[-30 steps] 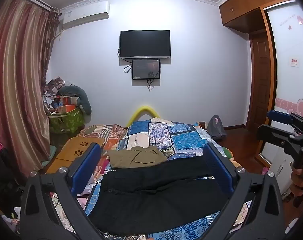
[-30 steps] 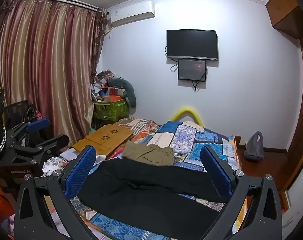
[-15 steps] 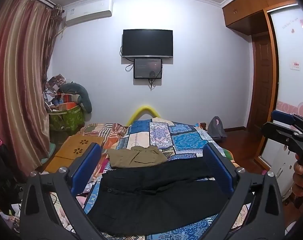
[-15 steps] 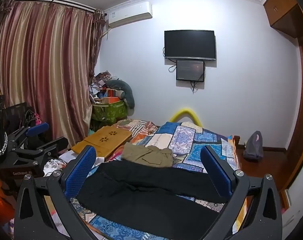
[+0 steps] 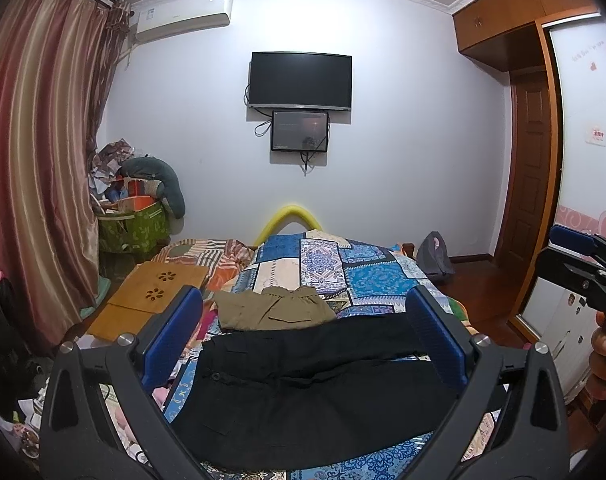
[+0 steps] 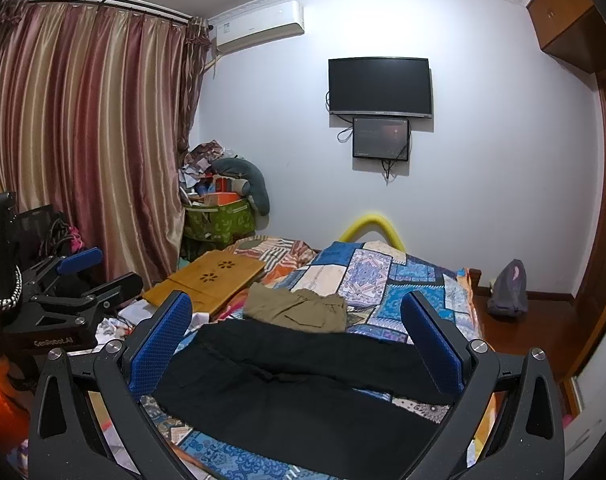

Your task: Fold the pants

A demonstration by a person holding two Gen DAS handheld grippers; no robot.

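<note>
left gripper (image 5: pixel 303 336) | black frame | blue fingers (image 5: pixel 171 336) | silver screws

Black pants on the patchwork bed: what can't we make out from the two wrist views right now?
- Black pants: near hem cut off by the left gripper frame and bottom edge in left wrist view.
- Same in right wrist view, behind the right gripper.
- Folded olive-khaki garment: its type is unclear.
- Small wall screen: content too small.

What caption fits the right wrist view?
Open right gripper above black pants spread on the patchwork bed, khaki garment behind.
</note>
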